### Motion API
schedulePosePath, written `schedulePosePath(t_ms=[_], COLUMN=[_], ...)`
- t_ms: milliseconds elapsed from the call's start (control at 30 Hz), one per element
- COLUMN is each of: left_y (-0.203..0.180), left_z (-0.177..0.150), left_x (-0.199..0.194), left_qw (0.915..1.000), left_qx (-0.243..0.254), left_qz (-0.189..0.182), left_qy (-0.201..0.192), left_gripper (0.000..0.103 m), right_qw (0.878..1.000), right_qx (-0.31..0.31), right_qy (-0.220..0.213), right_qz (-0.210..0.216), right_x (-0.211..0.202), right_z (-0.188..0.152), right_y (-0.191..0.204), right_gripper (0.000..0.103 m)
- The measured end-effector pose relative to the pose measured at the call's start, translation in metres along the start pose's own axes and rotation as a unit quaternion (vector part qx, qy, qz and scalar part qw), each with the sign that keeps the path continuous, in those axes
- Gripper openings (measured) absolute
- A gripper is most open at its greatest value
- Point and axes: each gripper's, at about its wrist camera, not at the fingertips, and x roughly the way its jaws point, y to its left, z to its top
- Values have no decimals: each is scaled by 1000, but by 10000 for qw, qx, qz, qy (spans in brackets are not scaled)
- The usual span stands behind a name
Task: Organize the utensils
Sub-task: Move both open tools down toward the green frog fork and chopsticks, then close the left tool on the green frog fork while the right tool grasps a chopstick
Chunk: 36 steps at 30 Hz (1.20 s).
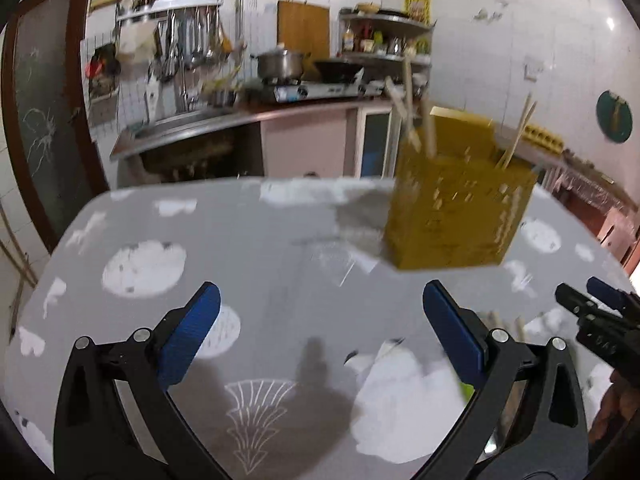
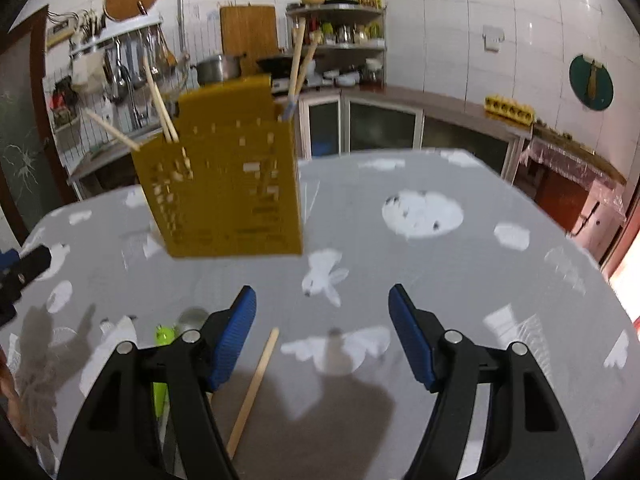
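A yellow perforated utensil holder (image 1: 460, 208) (image 2: 228, 188) stands on the grey patterned table (image 1: 248, 248) with chopsticks (image 2: 160, 100) and wooden handles (image 2: 298, 60) sticking out of it. My left gripper (image 1: 322, 286) is open over bare cloth, near and to the left of the holder. My right gripper (image 2: 322, 290) is open too, with nothing between its fingers. A loose wooden chopstick (image 2: 252, 392) lies beside its left finger, and a green-handled utensil (image 2: 162, 360) lies partly hidden behind that finger. Chopstick ends (image 1: 496, 320) show behind the left gripper's right finger.
The right gripper's tip (image 1: 592, 308) shows at the right edge of the left wrist view, and the left gripper's tip (image 2: 24, 268) at the left edge of the right wrist view. Beyond the table's far edge runs a kitchen counter (image 1: 224, 120) with a stove and pots.
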Motion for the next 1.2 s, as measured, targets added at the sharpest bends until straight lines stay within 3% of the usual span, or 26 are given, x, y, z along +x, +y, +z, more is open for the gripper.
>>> schedulePosePath(t_ms=[300, 433, 567, 600, 733, 933, 1200], left_y=[11, 12, 6, 5, -3, -25, -61], left_z=[-23, -25, -25, -24, -24, -26, -31], left_x=[30, 35, 34, 35, 37, 34, 31], left_qw=[9988, 9983, 9982, 9980, 9970, 9957, 9930], left_qx=[-170, -224, -168, -181, -232, -107, 129], left_qz=[38, 104, 159, 152, 108, -64, -265], left_qy=[448, 521, 558, 578, 734, 915, 1140], left_gripper=[98, 98, 98, 98, 98, 98, 98], right_qw=[9977, 9958, 9942, 9941, 9941, 9944, 9944], right_qx=[39, 37, 118, 124, 86, 117, 88], right_qy=[639, 896, 1038, 1045, 1065, 1048, 1050], right_qz=[-204, -206, -253, -253, -168, 32, -64], right_x=[31, 43, 51, 52, 53, 51, 48], right_z=[-14, -18, -18, -18, -17, -15, -11], right_y=[18, 25, 26, 26, 31, 25, -5], right_gripper=[66, 48, 40, 30, 10, 6, 6])
